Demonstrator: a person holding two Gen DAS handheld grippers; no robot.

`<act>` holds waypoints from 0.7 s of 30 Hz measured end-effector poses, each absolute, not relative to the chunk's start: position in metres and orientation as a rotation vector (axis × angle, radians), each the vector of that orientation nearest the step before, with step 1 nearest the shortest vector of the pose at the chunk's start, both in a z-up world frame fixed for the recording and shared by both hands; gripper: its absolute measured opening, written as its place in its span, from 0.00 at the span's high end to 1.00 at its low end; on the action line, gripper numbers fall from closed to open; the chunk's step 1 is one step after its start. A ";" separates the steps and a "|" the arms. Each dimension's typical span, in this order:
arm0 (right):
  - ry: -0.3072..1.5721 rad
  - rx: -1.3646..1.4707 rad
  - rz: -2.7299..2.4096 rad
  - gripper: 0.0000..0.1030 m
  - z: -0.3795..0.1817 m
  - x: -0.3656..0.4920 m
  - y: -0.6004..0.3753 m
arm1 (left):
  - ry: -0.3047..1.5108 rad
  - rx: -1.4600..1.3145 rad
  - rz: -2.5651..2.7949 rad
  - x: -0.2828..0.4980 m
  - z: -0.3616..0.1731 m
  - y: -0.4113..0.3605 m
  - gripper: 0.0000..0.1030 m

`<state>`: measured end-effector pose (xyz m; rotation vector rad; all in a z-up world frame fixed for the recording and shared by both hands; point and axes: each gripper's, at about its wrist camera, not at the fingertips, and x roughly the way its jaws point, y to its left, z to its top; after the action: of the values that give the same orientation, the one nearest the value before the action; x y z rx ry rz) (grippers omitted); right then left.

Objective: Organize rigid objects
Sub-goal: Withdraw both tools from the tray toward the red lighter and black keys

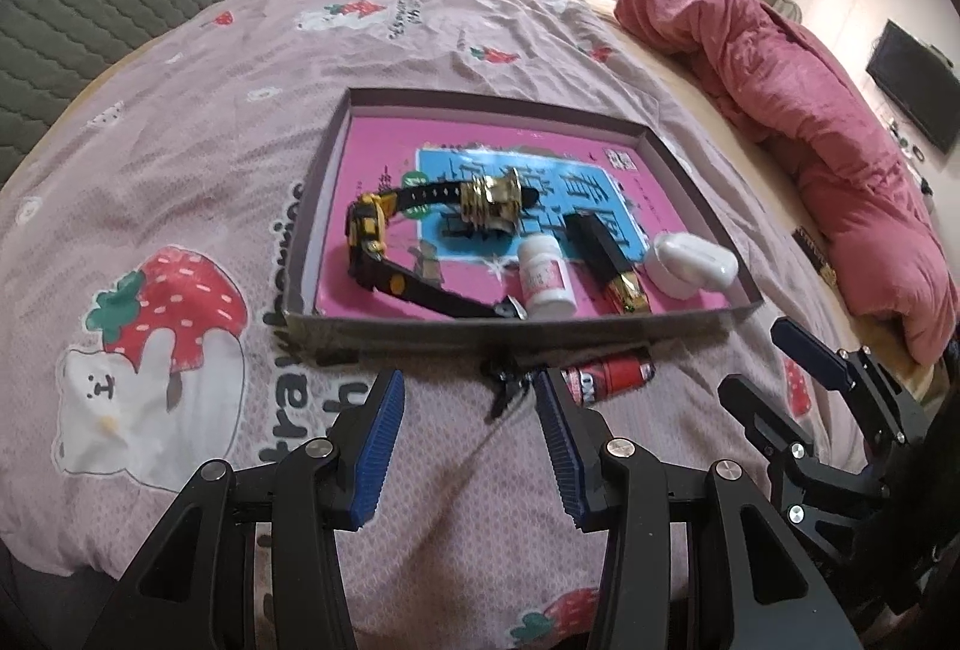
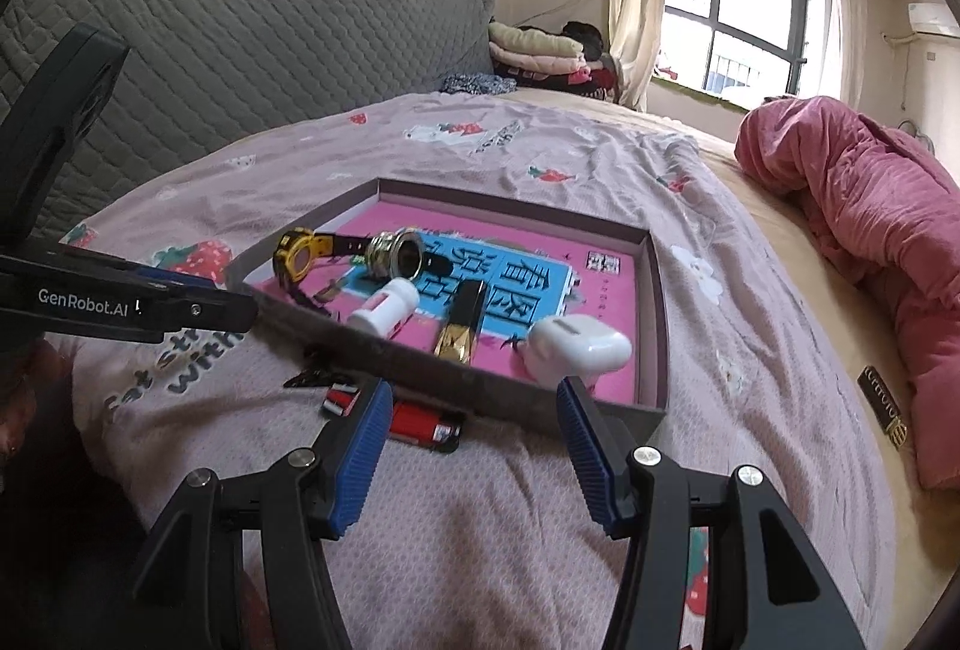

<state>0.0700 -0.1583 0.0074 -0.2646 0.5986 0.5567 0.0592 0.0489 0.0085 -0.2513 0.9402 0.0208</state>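
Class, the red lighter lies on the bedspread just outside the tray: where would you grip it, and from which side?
Grip the red lighter across its narrow middle, coming straight down from above. It lies flat, lengthwise along the tray wall, so the open right gripper should straddle its long sides.

Open left claw (image 1: 468, 446) before tray (image 1: 510, 321)

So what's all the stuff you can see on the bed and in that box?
box: one, grey rim with pink floor, on the bedsheet
watch: one, yellow and black, in the box's left part
metal ring piece: one, gold, in the box, on the watch strap
small bottle: one, white, lying near the box's front wall
lipstick: one, black and gold, beside the bottle
earbud case: one, white, box's right corner
lighter: one, red, on the sheet outside the box
black clip: one, beside the lighter
quilt: one, pink, far right
left gripper: jaws open, empty
right gripper: jaws open, empty
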 end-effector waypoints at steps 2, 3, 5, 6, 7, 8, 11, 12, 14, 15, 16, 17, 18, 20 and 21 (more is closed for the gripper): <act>0.619 -0.260 0.557 0.45 0.005 0.068 -0.160 | 0.949 -0.248 0.007 0.058 0.006 0.046 0.54; 0.625 -0.259 0.555 0.45 0.005 0.067 -0.160 | 0.954 -0.243 0.002 0.057 0.004 0.044 0.54; 0.646 -0.245 0.554 0.45 0.004 0.065 -0.161 | 0.968 -0.221 -0.008 0.058 0.000 0.040 0.54; 0.654 -0.237 0.557 0.45 0.004 0.065 -0.160 | 0.970 -0.205 -0.008 0.058 -0.002 0.037 0.54; 0.659 -0.232 0.558 0.45 0.004 0.064 -0.160 | 0.973 -0.192 -0.012 0.058 -0.004 0.035 0.54; 0.665 -0.227 0.556 0.45 0.004 0.064 -0.159 | 0.978 -0.183 -0.016 0.059 -0.006 0.033 0.54; 0.676 -0.218 0.547 0.45 0.004 0.066 -0.160 | 0.984 -0.166 -0.022 0.063 -0.014 0.030 0.54; 0.679 -0.216 0.542 0.45 0.003 0.067 -0.160 | 0.986 -0.170 -0.024 0.064 -0.016 0.030 0.54; 0.689 -0.207 0.532 0.45 0.002 0.070 -0.161 | 0.989 -0.182 -0.027 0.068 -0.020 0.032 0.54; 0.692 -0.204 0.530 0.45 0.002 0.070 -0.161 | 0.991 -0.188 -0.028 0.070 -0.022 0.033 0.54; 0.695 -0.198 0.528 0.45 0.002 0.071 -0.161 | 0.991 -0.192 -0.029 0.073 -0.023 0.034 0.54; 0.699 -0.190 0.525 0.45 0.002 0.073 -0.162 | 0.994 -0.199 -0.030 0.076 -0.025 0.035 0.54; 0.701 -0.189 0.523 0.45 0.002 0.074 -0.161 | 0.995 -0.204 -0.033 0.078 -0.027 0.037 0.54; 0.726 -0.162 0.525 0.45 0.001 0.078 -0.160 | 1.000 -0.218 -0.036 0.084 -0.031 0.039 0.54; 0.736 -0.151 0.529 0.45 0.001 0.080 -0.159 | 1.004 -0.225 -0.037 0.087 -0.033 0.040 0.54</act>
<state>0.0798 -0.1589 0.0005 -0.1508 0.7359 0.5290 0.0871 0.0401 -0.0328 -0.2248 1.0041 -0.0368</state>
